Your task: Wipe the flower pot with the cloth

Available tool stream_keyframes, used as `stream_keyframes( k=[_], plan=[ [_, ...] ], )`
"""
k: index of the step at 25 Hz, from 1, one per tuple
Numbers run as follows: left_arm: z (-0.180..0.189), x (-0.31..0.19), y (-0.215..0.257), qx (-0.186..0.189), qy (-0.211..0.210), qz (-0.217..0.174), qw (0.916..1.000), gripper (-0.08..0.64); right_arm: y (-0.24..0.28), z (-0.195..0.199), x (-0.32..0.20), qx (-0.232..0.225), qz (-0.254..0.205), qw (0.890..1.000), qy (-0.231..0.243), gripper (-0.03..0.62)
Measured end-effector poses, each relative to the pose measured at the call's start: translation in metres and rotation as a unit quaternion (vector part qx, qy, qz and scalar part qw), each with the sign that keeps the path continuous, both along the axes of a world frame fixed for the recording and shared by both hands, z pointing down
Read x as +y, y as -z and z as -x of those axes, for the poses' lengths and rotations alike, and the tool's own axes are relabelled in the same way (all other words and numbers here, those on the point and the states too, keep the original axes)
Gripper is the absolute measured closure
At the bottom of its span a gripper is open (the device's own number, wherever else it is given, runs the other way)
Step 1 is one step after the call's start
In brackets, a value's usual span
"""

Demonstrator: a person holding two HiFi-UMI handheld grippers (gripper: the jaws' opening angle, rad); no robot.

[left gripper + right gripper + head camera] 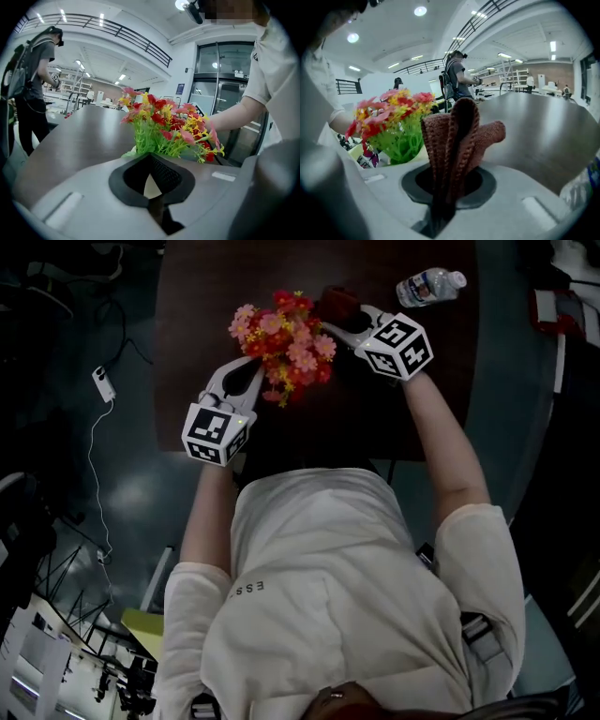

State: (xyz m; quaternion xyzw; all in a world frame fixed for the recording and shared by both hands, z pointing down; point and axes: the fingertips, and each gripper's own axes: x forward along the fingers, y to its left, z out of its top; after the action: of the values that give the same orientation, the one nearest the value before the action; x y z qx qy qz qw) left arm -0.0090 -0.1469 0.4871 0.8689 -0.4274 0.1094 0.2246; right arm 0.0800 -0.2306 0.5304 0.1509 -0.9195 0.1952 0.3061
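Bare table [187, 324] lies open at the far left and far middle. At the near edge the flower pot [153, 185] and its flowers [286, 343] block the middle, hemmed in by the left gripper [251, 369] and the right gripper [334, 324] with its cloth [457, 136]; a water bottle [428, 287] lies far right

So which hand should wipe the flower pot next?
Right. The right gripper is shut on the brown cloth, just beside the flowers. The left gripper is shut with no cloth, on the flowers' other side.
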Motion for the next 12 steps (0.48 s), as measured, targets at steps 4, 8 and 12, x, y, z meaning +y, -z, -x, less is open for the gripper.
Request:
stream_keyframes(
  k=[4, 8, 12],
  plan=[
    [0.0, -0.001, -0.001, 0.006, 0.008, 0.002, 0.9999, 0.546, 0.001, 0.033, -0.03, -0.029, 0.047, 0.997, 0.047, 0.545],
    [0.001, 0.002, 0.0, 0.02, 0.01, 0.006, 0.9997, 0.546, -0.001, 0.073, -0.03, -0.063, 0.087, 0.985, 0.132, 0.545],
    [0.0, 0.004, 0.0, 0.021, 0.01, 0.01, 0.9997, 0.546, -0.004, 0.101, -0.011, -0.089, 0.141, 0.962, 0.218, 0.545]
  ],
)
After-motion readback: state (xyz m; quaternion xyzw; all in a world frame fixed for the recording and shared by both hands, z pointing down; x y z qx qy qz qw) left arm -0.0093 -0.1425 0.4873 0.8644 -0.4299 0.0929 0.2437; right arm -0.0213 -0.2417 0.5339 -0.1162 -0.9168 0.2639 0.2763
